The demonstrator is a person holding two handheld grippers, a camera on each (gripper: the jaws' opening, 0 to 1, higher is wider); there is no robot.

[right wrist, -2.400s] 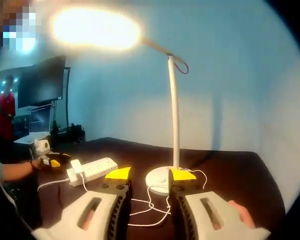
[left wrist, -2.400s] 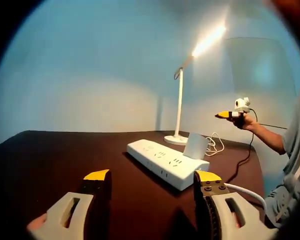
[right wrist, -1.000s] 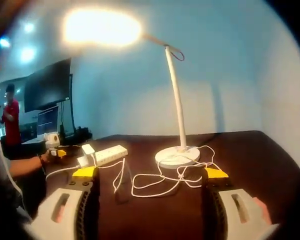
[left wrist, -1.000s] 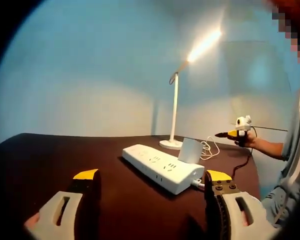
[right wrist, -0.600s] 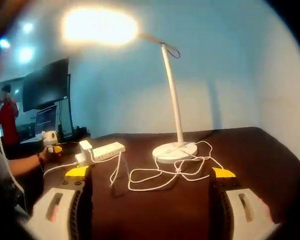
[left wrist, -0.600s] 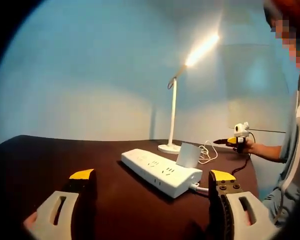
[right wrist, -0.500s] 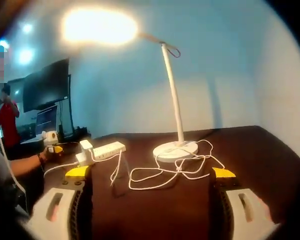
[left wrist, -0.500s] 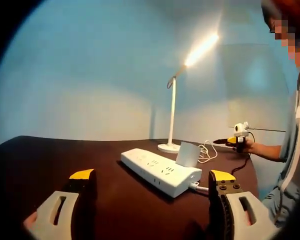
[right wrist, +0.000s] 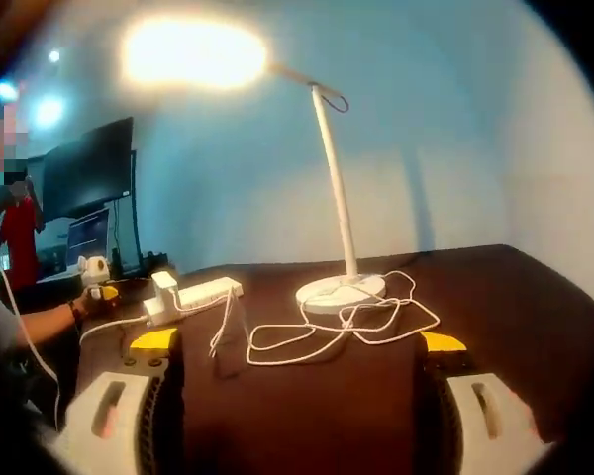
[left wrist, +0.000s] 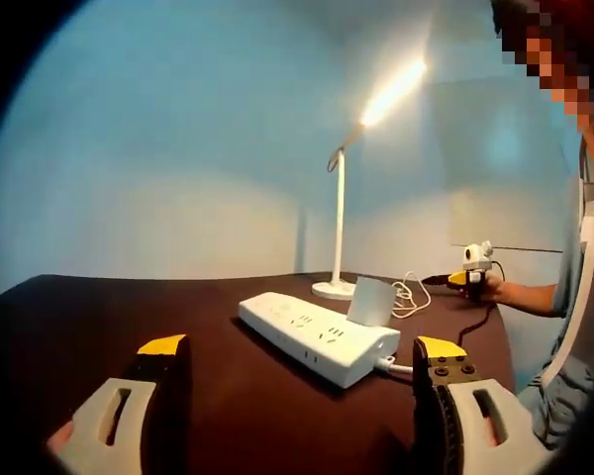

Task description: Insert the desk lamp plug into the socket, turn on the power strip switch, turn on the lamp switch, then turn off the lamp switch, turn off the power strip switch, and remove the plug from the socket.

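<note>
Desk lamp (right wrist: 327, 198), lit at frame centre, plug (left wrist: 373, 301) seated in power strip (left wrist: 312, 334). Both the left gripper (left wrist: 297, 361) and the right gripper (right wrist: 297, 356) hold their jaws spread and empty, probably poised for switching off.

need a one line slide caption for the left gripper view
Open left gripper facing a white power strip with the plug inserted, desk lamp lit behind.

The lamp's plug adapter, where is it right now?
In the left gripper view the white plug adapter stands in the power strip at its right end, just in front of the desk lamp's base.
</note>
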